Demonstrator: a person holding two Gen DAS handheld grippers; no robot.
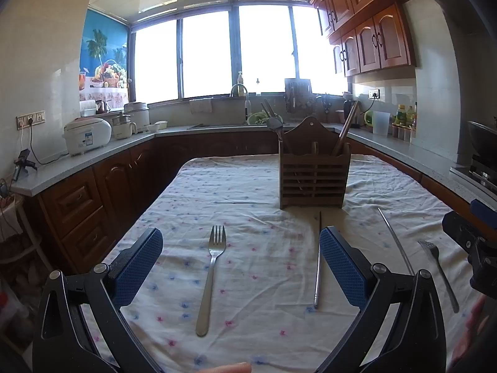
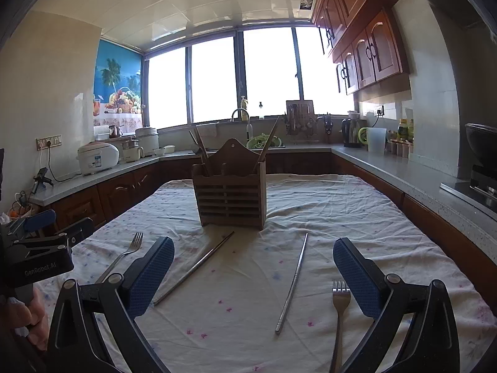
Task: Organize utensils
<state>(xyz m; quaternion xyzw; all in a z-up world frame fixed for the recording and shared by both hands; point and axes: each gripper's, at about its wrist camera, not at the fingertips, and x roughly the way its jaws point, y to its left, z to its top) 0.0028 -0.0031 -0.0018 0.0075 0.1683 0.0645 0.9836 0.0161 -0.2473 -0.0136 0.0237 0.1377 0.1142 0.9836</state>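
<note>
A wooden utensil holder (image 1: 313, 174) stands on the cloth-covered table and holds a spoon and wooden chopsticks; it also shows in the right wrist view (image 2: 231, 191). On the cloth lie two forks and two metal chopsticks. My left gripper (image 1: 240, 248) is open and empty above the left fork (image 1: 211, 276), with one chopstick (image 1: 318, 261) by its right finger. My right gripper (image 2: 253, 259) is open and empty above the second chopstick (image 2: 293, 283), with the right fork (image 2: 338, 320) by its right finger. The first chopstick (image 2: 195, 269) and left fork (image 2: 124, 253) lie to its left.
The table's white flowered cloth (image 1: 254, 186) is wrinkled. Kitchen counters run around the table on three sides, with a rice cooker (image 1: 87, 135), a sink and a jug. The other chopstick (image 1: 396, 241) and fork (image 1: 438, 272) lie right of my left gripper.
</note>
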